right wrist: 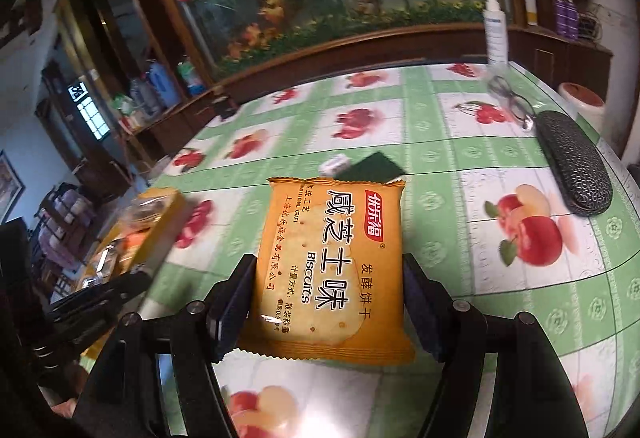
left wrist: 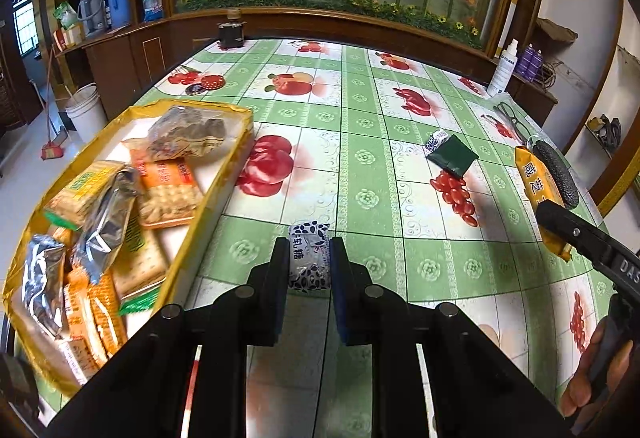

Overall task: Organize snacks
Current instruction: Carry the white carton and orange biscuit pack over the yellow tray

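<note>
Nearest the left wrist camera: left gripper [left wrist: 309,258], black two-finger, jaws drawn in on a small white candy wrapper with dark blue spots [left wrist: 310,256]; both pads press its sides, so it is clamped. Candy sits low over the green-and-white checked tablecloth with fruit prints [left wrist: 360,158]; contact with the cloth cannot be told. Left of this gripper: shallow gold-rimmed cardboard tray [left wrist: 224,174], holding orange cracker packets [left wrist: 170,194], silver foil packets [left wrist: 108,222] and a clear bag of dark lumpy snacks [left wrist: 186,132] at its far end. Far centre-right on the cloth: flat dark green square sachet [left wrist: 452,154], with a second small white-and-blue candy [left wrist: 437,139] touching its left far corner. Right wrist view: right gripper [right wrist: 328,298] clamped on a flat orange biscuit packet printed "Biscuits" with Chinese characters [right wrist: 328,262], one finger on each long edge, packet face up and raised above the cloth. The same gripper and packet appear at the right edge of the left view. Far right on the table: black textured oblong glasses case [right wrist: 572,162], dark-framed spectacles [right wrist: 510,102] just beyond it, white spray bottle [right wrist: 495,34] at the far edge. The tray shows blurred at the left in the right view.
</note>
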A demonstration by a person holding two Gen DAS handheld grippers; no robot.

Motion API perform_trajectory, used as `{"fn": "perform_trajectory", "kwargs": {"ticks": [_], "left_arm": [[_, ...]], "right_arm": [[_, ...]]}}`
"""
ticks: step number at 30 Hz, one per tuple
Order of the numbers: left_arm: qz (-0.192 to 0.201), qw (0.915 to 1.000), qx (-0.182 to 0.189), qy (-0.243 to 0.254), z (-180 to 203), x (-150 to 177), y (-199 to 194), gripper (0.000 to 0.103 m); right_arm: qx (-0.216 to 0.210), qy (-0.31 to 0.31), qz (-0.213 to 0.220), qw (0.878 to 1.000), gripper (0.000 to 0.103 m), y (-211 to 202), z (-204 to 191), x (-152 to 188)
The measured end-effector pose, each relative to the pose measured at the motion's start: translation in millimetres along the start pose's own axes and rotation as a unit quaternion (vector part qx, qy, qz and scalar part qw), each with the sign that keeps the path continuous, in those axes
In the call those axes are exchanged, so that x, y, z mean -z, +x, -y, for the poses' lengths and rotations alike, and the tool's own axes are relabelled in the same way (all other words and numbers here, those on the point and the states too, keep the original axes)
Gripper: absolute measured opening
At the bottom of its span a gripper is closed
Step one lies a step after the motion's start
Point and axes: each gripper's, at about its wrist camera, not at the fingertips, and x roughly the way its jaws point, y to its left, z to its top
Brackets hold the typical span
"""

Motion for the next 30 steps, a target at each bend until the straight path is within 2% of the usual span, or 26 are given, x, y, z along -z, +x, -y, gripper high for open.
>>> {"fn": "perform_trajectory", "kwargs": {"ticks": [12, 23, 30], "left_arm": [[0.031, 0.9987, -0.038, -0.01, -23, 7, -30, 0.017], [0.033, 0.9974, -0.057, -0.031, -54, 14, -34, 0.017], [0.031, 0.9948, -0.078, -0.058, -87, 18, -37, 0.017]], "right_arm": [[-0.058, -0.053, -0.006, 0.997, 0.071, -17, -69, 18], [-0.101, -0.1, -0.038, 0.989, 0.07, 6, -127, 31], [-0.125, -0.132, -0.053, 0.982, 0.07, 25, -162, 38]]}}
